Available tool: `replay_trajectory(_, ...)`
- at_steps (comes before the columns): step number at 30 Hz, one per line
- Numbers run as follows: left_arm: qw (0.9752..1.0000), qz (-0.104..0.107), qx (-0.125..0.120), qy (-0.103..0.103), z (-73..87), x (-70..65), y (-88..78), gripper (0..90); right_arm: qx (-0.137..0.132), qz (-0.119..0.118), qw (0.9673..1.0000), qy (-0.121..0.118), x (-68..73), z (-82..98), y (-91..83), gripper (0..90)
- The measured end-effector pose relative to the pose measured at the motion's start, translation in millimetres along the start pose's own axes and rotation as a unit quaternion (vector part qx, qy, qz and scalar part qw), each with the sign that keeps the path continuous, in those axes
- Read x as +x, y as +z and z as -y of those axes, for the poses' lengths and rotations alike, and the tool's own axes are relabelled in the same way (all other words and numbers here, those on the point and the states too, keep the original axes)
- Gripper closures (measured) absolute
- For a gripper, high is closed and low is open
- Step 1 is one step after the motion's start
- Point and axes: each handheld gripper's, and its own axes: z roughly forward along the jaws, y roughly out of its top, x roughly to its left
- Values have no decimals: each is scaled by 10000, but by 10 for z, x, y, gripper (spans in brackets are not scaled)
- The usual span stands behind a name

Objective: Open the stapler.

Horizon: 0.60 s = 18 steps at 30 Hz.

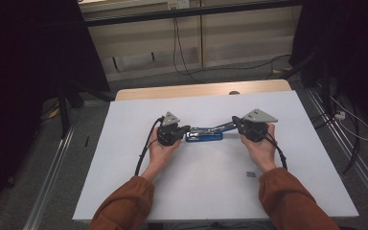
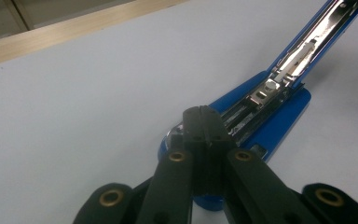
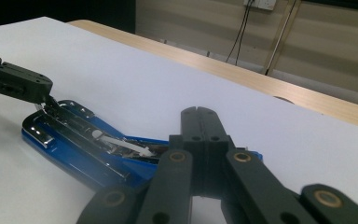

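**2 Closed Grippers Working an Opened Blue Stapler**

2 orange sleeves (image 1: pixel 124 203) are reaching in from the near edge of the white table (image 1: pixel 211 191), each hand carrying a gripper toward a blue stapler (image 1: pixel 204 136) lying at the table's middle. The stapler is hinged open: its base is resting flat while its top arm is angling up toward the right. The left gripper (image 1: pixel 184 129) is pressing its clenched tips against the stapler's left end, and the right gripper (image 1: pixel 235 122), jaws likewise pressed together, is meeting the raised arm's far end. Whether either is pinching any metal between its tips cannot be told.

The stapler is looking stiff and fairly weighty for its size, plastic over steel, with chrome parts likely to be slippery under hard pads. The blue base edges or the arm's tip are appearing to be the safest places to take hold; the sprung staple channel is seeming best left alone.

The left gripper view is showing the chrome rail and pusher (image 2: pixel 271 85) along the raised arm. The right gripper view is revealing the anvil plate (image 3: pixel 42 135) on the base, and the left gripper's tips touching that end. The high view is adding a small dark scrap (image 1: pixel 250 174) near the right forearm.
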Motion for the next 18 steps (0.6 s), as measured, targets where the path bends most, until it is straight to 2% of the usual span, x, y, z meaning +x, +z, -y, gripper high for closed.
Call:
replay_trajectory(3,10000,-4,-3,7,0,2,0,900,41,-10,10000,5,-37,17,-13,900)
replay_trajectory(6,10000,5,-4,-13,1,2,0,900,76,-54,9999,-60,-49,43,-18,900)
replay_trajectory(7,10000,7,0,-11,0,4,0,900,35,-82,9998,-164,-50,70,-20,900)
replay_trajectory(11,10000,-3,5,4,-2,4,-1,900,59,-139,9997,-182,-49,97,-22,900)
replay_trajectory(18,10000,-8,0,-2,-1,-3,0,900,137,-181,9997,-64,-91,140,1,900)
